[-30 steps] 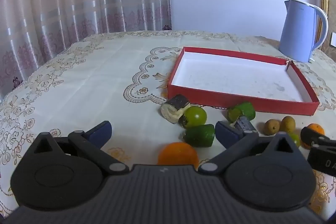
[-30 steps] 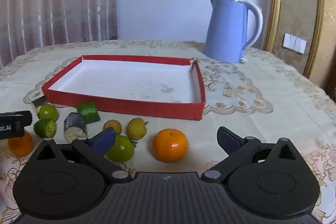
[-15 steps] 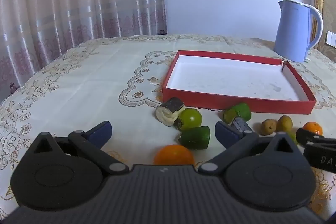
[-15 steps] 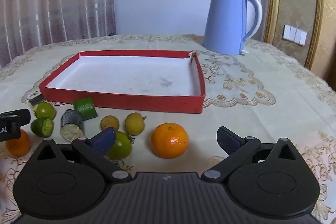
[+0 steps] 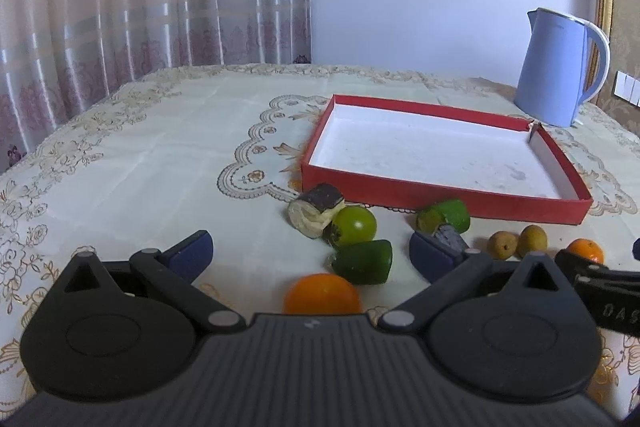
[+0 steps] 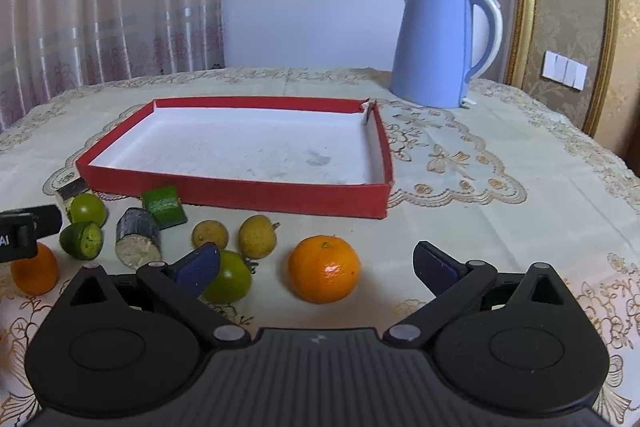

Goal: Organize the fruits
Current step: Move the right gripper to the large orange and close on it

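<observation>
A red tray (image 5: pixel 440 193) with a white floor lies on the table; it also shows in the right wrist view (image 6: pixel 240 191). In front of it lie several fruits and cut pieces. My left gripper (image 5: pixel 310 253) is open and empty, with an orange (image 5: pixel 322 294) just below its fingers and a green piece (image 5: pixel 364 261) and green tomato (image 5: pixel 354 224) beyond. My right gripper (image 6: pixel 316 263) is open and empty, with an orange (image 6: pixel 324 269) between its fingers and a green tomato (image 6: pixel 230 277) by its left finger.
A blue kettle (image 6: pixel 440 45) stands behind the tray at the right. Two small yellow-brown fruits (image 6: pixel 256 236) and a dark cut piece (image 6: pixel 138 238) lie before the tray. A curtain hangs behind the table's left side. The left gripper's tip (image 6: pixel 28 231) shows at the left edge.
Both grippers have tilted up and drawn back slightly, so the tray and fruits sit a little lower and farther in view. The fruits have not moved. Both stay open.
</observation>
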`<state>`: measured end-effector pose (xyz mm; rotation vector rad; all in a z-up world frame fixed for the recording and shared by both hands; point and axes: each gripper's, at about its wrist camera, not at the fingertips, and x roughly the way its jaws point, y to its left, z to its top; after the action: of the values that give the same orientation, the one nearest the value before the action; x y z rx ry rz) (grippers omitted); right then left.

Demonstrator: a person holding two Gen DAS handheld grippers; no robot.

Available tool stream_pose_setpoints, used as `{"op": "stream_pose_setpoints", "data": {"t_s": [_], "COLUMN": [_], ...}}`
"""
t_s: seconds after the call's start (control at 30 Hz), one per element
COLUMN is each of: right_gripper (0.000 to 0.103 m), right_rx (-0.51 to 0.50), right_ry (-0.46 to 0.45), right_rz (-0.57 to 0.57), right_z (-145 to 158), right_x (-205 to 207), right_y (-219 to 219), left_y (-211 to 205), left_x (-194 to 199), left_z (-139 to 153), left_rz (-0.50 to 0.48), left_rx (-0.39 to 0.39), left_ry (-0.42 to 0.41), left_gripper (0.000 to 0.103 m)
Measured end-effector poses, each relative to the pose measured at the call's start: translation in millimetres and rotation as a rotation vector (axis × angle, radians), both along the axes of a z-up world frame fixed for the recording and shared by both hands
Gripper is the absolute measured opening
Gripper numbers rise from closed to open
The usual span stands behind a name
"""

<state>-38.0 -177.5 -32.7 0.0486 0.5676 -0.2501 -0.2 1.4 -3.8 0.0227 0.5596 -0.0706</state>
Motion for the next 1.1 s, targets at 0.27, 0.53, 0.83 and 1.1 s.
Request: {"op": "stream_pose_setpoints", "data": {"t_s": [0.27,0.53,0.83,1.1], "right_gripper": [0.103,0.103,0.103,0.103], "right_rx": [0.003,-0.007,0.004,-0.014], "right_ry": [0.001,0.004,-0.012,-0.014], "right_rz": [-0.036,-0.05,-0.052,-0.008], "right_z": [-0.6,-4.5,-8.1,-6.2], "right_x": [-2.8,-9.7,-13.5,-5.8], "right_y": [-12.0,-24.0,-37.5,-26.9], "left_y": [-0.9,-0.9,-0.2,-5.4], "left_x": [-0.1,2.3,7.7,10.4], "left_z": [-7.1,-15.1,-22.6,-26.6], "left_rz": [-0.041,-0.059,-0.079,-0.109], "left_rx": [0.005,0.015,-0.001,0.014], "left_ry": [0.019,0.039,0.042,0.06], "left_gripper": [0.103,0.103,0.103,0.103]}}
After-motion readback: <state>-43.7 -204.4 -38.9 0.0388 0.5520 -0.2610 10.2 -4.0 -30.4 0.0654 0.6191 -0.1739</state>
